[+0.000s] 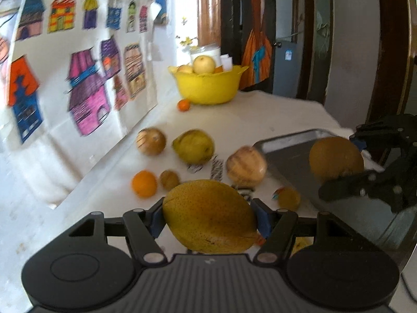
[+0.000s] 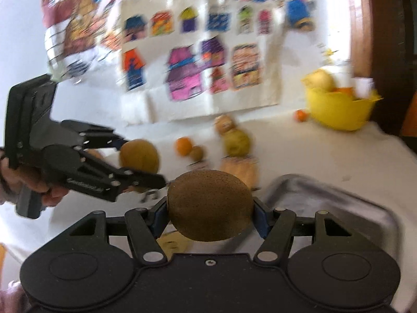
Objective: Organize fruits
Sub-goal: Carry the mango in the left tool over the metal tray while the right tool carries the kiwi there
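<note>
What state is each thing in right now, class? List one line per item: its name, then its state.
left gripper: shut on the yellow pear, lifted off the table.
yellow pear: held, in the air.
right gripper: shut on the brown pear.
brown pear: held, near the tray.
metal tray: on the table, nothing seen in it.
yellow bowl: upright, piled with fruit.
loose fruit: lying scattered on the table.

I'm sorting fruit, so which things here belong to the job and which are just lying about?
Job:
- left tongs gripping yellow pear
- right tongs gripping brown pear
- loose fruits
- metal tray
- yellow bowl

Lying about:
- house drawings
- white cloth
</note>
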### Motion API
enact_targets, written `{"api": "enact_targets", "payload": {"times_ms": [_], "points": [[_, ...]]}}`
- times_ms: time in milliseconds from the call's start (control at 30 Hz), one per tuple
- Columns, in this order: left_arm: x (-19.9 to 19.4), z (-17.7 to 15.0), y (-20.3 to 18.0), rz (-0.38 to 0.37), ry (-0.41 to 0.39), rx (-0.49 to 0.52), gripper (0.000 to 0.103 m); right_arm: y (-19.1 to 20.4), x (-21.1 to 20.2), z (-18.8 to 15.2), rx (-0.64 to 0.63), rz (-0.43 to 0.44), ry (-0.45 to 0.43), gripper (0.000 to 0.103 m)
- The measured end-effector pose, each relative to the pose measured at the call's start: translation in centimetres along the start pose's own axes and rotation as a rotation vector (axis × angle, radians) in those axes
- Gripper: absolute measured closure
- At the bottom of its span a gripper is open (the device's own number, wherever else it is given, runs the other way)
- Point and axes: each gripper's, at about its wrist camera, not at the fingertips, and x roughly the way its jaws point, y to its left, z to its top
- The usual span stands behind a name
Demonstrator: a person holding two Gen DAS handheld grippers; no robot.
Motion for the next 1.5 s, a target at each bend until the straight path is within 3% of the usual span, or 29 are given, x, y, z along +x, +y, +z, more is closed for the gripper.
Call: {"api": "enact_targets", "payload": {"times_ms": [300, 600, 767, 1167, 1500], "points": [[2.6, 3.5, -4.0, -0.092, -0.091, 0.036, 0.032, -5.8, -3.4, 0.1, 0.096, -0.215, -0.011, 0.037], [7.8, 5.7, -7.4, -0.198, -0.115, 0.052, 0.032, -11.3, -2.1, -1.3, 0.177, -0.318, 0.037, 0.037], [9.8, 5.4, -8.6, -0.214, -0.095, 0.111, 0.032, -12.8, -1.0, -1.8, 0.161, -0.331, 0.067, 0.037], [12.3, 4.8, -9.0, -0.203, -0.014, 0.126, 0.032, -13.8, 1.5, -1.7, 0.049, -0.343, 0.121, 0.037], [13.1, 4.6, -9.7, -0.140, 0.003, 0.162, 0.032, -13.2, 2.8, -2.1, -0.009, -0.334, 0.151, 0.037]]}}
